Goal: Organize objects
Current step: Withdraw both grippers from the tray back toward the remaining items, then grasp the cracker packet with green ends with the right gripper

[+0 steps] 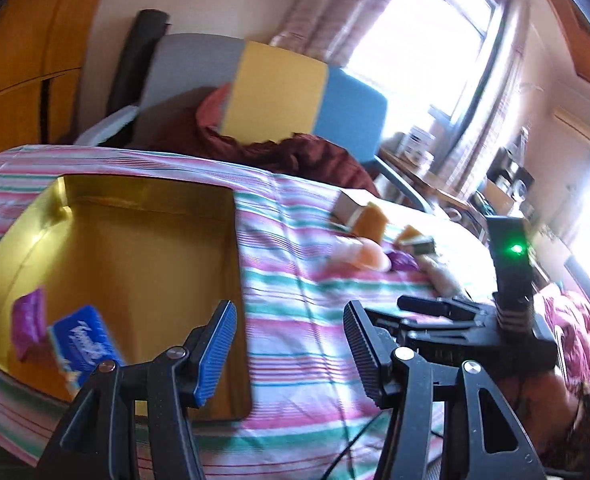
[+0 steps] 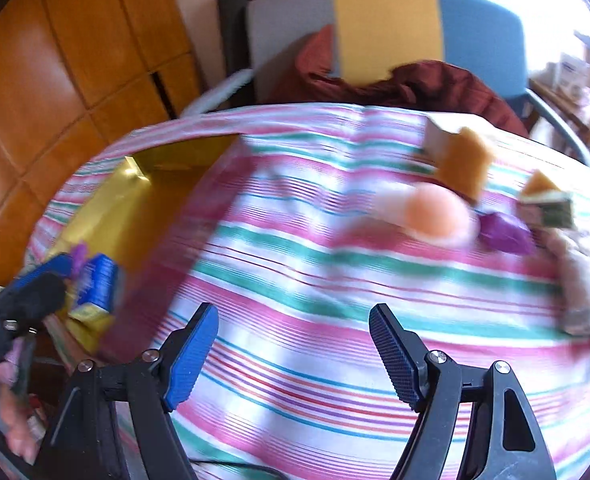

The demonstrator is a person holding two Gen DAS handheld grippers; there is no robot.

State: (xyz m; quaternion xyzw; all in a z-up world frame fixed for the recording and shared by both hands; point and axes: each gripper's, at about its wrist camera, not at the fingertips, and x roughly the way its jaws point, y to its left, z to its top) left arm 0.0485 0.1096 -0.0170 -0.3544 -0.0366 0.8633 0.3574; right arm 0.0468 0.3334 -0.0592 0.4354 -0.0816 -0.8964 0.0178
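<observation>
A gold tin (image 1: 143, 264) lies open on the striped cloth, with a purple packet (image 1: 29, 320) and a blue packet (image 1: 83, 340) in its near corner. My left gripper (image 1: 289, 332) hovers open at the tin's right edge, nothing between its fingers. My right gripper (image 2: 295, 328) is open over bare cloth. Beyond it lie a peach ball (image 2: 435, 210), a purple packet (image 2: 503, 232), an orange packet (image 2: 465, 164), a white box (image 2: 439, 136) and a small dark-labelled box (image 2: 547, 208). In the right wrist view the tin (image 2: 135, 200) is at the left.
The striped cloth (image 2: 315, 272) covers a bed or table. Behind it stands a grey, yellow and blue chair (image 1: 279, 88) with dark red fabric (image 1: 295, 152) piled on it. Wooden cupboards (image 2: 75, 60) are at the left, a bright window (image 1: 423, 32) and cluttered shelves at the right.
</observation>
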